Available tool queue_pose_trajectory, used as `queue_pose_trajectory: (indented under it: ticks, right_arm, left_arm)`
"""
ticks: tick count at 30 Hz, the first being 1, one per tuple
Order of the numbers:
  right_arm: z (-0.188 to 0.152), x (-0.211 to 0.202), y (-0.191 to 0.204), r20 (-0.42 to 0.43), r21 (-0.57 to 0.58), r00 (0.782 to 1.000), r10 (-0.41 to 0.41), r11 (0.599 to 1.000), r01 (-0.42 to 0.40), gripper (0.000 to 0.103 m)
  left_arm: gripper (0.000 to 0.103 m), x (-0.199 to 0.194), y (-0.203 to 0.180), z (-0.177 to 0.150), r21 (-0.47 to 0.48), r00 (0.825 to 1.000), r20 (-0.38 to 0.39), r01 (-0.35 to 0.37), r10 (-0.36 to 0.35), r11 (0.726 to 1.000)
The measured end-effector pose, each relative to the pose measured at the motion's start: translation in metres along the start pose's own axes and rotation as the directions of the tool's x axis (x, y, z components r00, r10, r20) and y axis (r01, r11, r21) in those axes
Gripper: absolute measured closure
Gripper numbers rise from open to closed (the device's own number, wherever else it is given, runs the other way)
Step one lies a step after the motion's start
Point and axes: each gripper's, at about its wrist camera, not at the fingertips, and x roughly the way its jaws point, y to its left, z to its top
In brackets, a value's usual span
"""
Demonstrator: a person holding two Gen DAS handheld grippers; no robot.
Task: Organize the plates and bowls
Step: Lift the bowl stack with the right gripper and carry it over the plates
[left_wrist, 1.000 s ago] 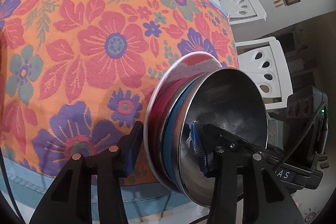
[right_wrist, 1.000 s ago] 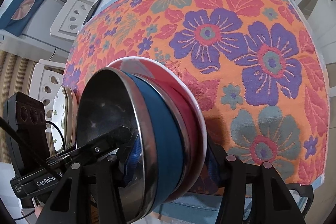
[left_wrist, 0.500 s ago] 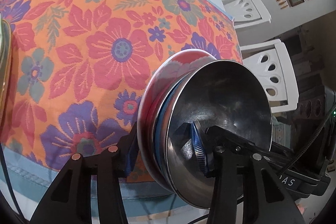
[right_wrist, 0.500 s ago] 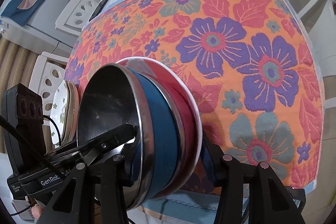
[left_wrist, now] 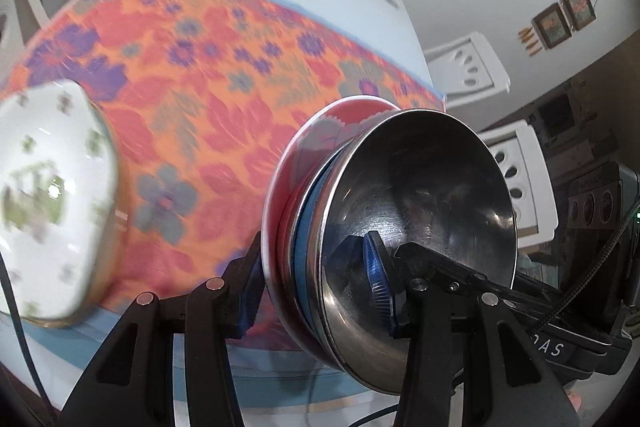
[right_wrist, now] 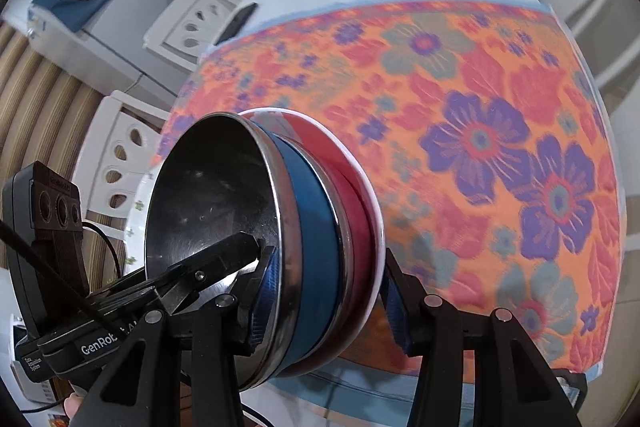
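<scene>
Carrying my nested stack of dishes over the floral cloth, one gripper on each side.

My left gripper (left_wrist: 320, 291) and right gripper (right_wrist: 324, 303) are both clamped on the same stack: a shiny steel bowl (left_wrist: 420, 211) nested in a blue bowl (right_wrist: 312, 259) on a red plate with a white rim (right_wrist: 360, 187), one finger inside the steel bowl and one under the plate. The right jaws have just been closing on it. The stack is off the orange flowered tablecloth (right_wrist: 480, 147); both tools point steeply down. I judge this the carrying step. Next I must set the stack down level, perhaps by the white flower-patterned plate (left_wrist: 48, 195), both sides together.
</scene>
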Motion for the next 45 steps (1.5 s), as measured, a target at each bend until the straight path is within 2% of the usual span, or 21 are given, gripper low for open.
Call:
queue_pose_trajectory:
  ticks: [6,11,19,23,29,35,40,45]
  right_arm:
    - [0.007,0.008,0.073,0.029,-0.035,0.999,0.017,0.999,-0.016,0.055]
    - [0.008,0.036,0.139,0.014,-0.044,0.999,0.051,0.998,-0.05,0.055]
    - [0.003,0.091,0.21,-0.032,-0.046,0.998,0.062,0.997,-0.064,0.055]
    - [-0.003,0.112,0.221,-0.056,-0.024,0.998,0.042,0.999,-0.043,0.055]
    - [-0.01,0.132,0.217,-0.095,0.025,0.995,0.013,1.0,-0.01,0.055]
    - [-0.012,0.136,0.217,-0.099,0.05,0.995,-0.007,0.999,0.012,0.055]
    - [-0.014,0.137,0.215,-0.109,0.07,0.994,-0.007,0.997,0.014,0.055]
    - [-0.016,0.137,0.212,-0.111,0.094,0.994,0.001,0.996,0.01,0.055]
  left_arm:
    - [0.06,-0.051,0.053,0.024,-0.006,0.999,0.039,-0.009,0.01,1.0]
    - [0.06,-0.09,0.111,0.036,-0.017,0.998,0.049,-0.049,0.05,0.999]
    - [0.06,-0.108,0.187,0.041,-0.047,0.998,0.023,-0.061,0.062,0.997]
    - [0.06,-0.102,0.207,0.04,-0.044,0.999,-0.007,-0.05,0.049,0.998]
    - [0.06,-0.086,0.222,0.04,-0.024,0.998,-0.058,-0.034,0.032,0.999]
    - [0.06,-0.083,0.226,0.041,-0.009,0.997,-0.074,-0.011,0.01,1.0]
    - [0.06,-0.08,0.235,0.039,-0.033,0.996,-0.092,0.018,-0.021,0.999]
    - [0.06,-0.086,0.238,0.039,-0.033,0.996,-0.082,0.044,-0.046,0.998]
